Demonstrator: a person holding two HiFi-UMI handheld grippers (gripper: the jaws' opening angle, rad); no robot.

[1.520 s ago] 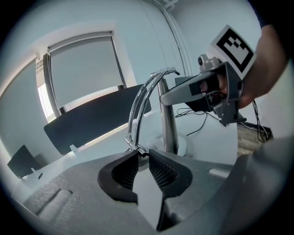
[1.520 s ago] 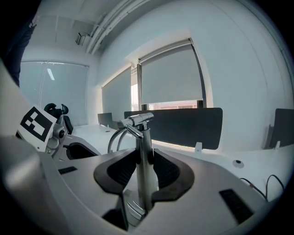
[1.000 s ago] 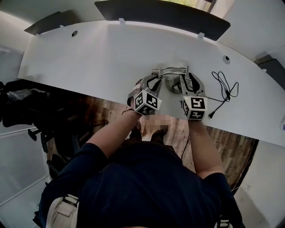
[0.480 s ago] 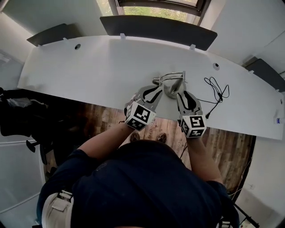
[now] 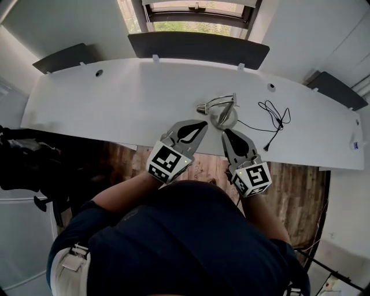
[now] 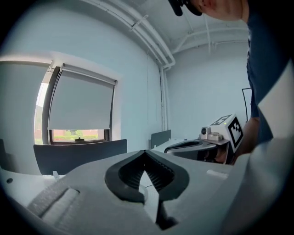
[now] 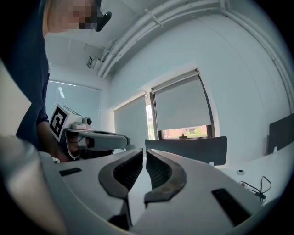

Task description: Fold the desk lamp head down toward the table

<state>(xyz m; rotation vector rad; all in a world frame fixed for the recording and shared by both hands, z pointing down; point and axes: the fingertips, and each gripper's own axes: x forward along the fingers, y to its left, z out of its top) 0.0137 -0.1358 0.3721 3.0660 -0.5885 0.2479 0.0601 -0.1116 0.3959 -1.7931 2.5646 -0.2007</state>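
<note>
The metal desk lamp (image 5: 222, 111) sits on the white desk (image 5: 115, 98), its arm and head folded low over the round base. Both grippers hang in the air in front of the desk, clear of the lamp. My left gripper (image 5: 202, 123) is shut with nothing in it; in the left gripper view its pads (image 6: 145, 156) meet. My right gripper (image 5: 225, 133) is closing, and the right gripper view shows only a narrow slit between its jaws (image 7: 142, 153) with nothing inside. Each gripper view shows the other gripper beside it (image 6: 202, 147) (image 7: 103, 140).
The lamp's black cable (image 5: 276, 122) lies coiled on the desk to the right of the lamp. Dark panels (image 5: 199, 46) line the desk's far edge below a window (image 5: 191, 11). Wooden floor (image 5: 300, 185) shows at the near edge.
Both grippers have let go of the lamp, risen and drawn back toward the person. Their jaws have come together from wide open. The lamp stays folded on the desk.
</note>
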